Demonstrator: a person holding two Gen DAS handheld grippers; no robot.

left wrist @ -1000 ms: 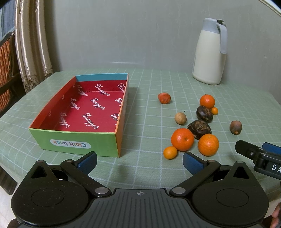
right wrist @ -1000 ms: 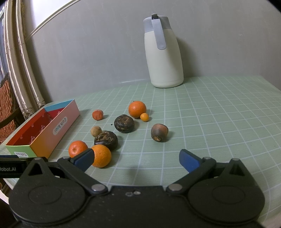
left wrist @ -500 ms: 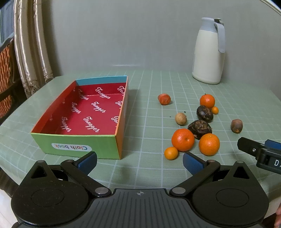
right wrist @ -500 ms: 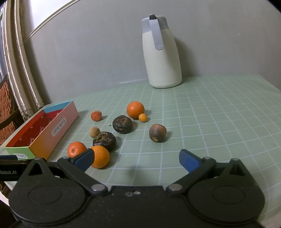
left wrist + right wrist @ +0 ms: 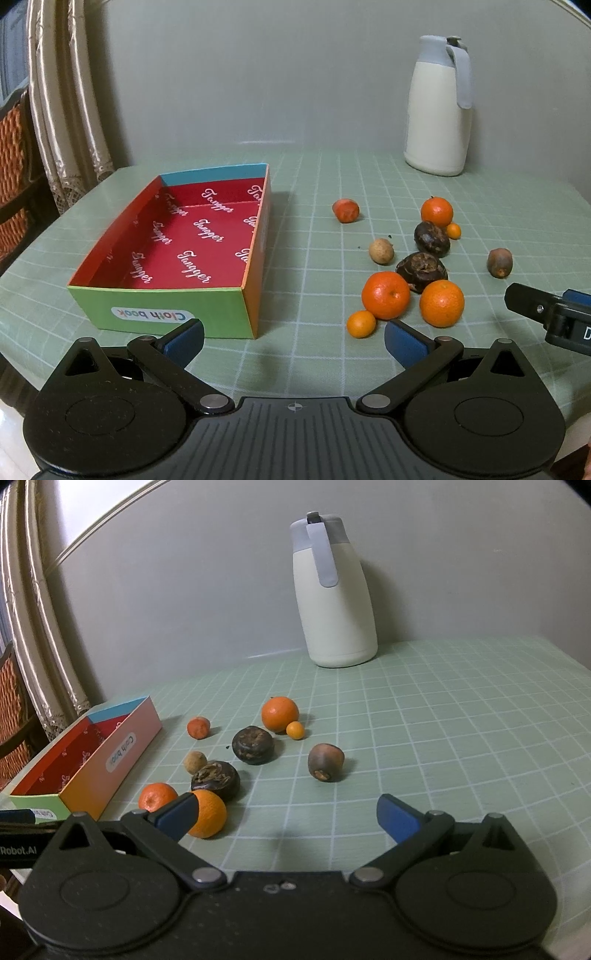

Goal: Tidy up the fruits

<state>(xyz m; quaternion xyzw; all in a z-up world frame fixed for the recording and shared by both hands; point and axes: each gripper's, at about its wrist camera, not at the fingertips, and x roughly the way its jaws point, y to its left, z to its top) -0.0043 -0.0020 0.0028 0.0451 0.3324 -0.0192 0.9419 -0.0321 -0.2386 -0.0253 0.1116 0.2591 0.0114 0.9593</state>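
Both tongs, left [image 5: 293, 338] and right [image 5: 287, 816], have drawn back slightly, spread and empty, with the fruits [image 5: 386, 294] loose on the desk [image 5: 314, 184] beside the box [image 5: 166, 312].

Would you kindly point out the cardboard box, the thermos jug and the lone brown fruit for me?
cardboard box [image 5: 166, 308]: left wrist view, green front wall.
thermos jug [image 5: 334, 624]: right wrist view, cream body.
lone brown fruit [image 5: 325, 761]: right wrist view, middle of its skin.

Glossy cardboard box [image 5: 236, 314]; matt plastic jug [image 5: 334, 602]; wrinkled dark fruit [image 5: 421, 271].
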